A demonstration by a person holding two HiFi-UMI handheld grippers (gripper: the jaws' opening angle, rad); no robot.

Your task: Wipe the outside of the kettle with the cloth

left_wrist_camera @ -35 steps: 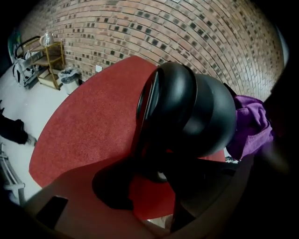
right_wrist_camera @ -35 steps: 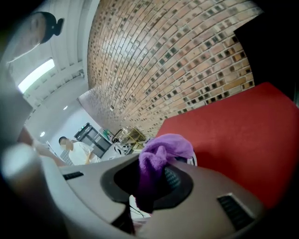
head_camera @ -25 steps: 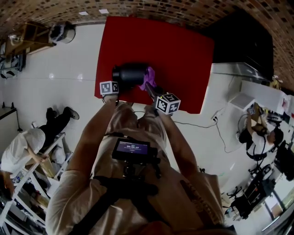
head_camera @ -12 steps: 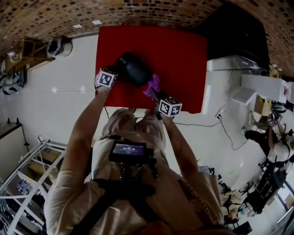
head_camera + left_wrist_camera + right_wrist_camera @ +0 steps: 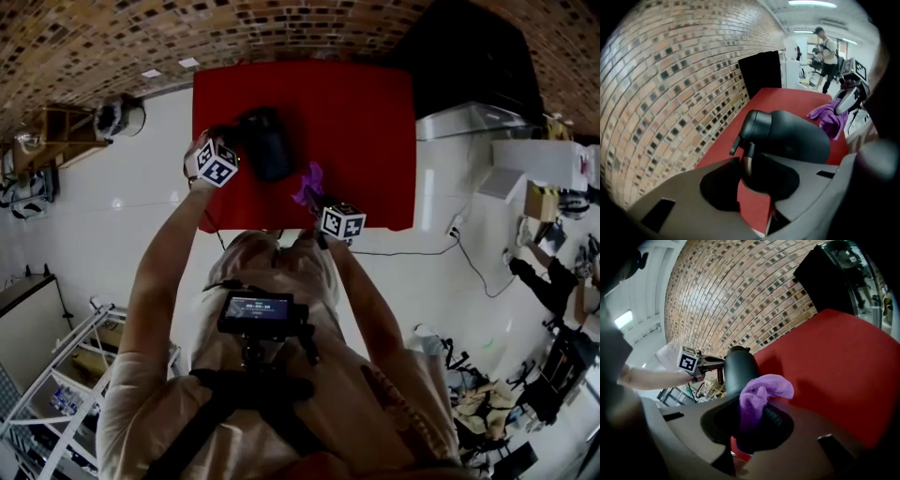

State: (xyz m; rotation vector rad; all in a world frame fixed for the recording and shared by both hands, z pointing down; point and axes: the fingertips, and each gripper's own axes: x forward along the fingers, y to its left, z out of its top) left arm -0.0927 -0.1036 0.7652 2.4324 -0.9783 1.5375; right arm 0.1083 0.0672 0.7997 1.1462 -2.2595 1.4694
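Observation:
A black kettle is at the left of the red table, and it looks about upright in the right gripper view. My left gripper has just been closing its jaws. They are shut on the kettle's handle, with the dark body just beyond. My right gripper is near the table's front edge and shut on a purple cloth. The cloth bunches up out of the jaws, a little short of the kettle.
A black panel stands against the brick wall behind the table's right side. A cable trails over the white floor at the right. Metal shelving is at the lower left. A person stands far off.
The left gripper has risen and rolled, taking the kettle from lying on its side to nearly upright and further left. The cloth, which touched the kettle's end, now hangs apart from it.

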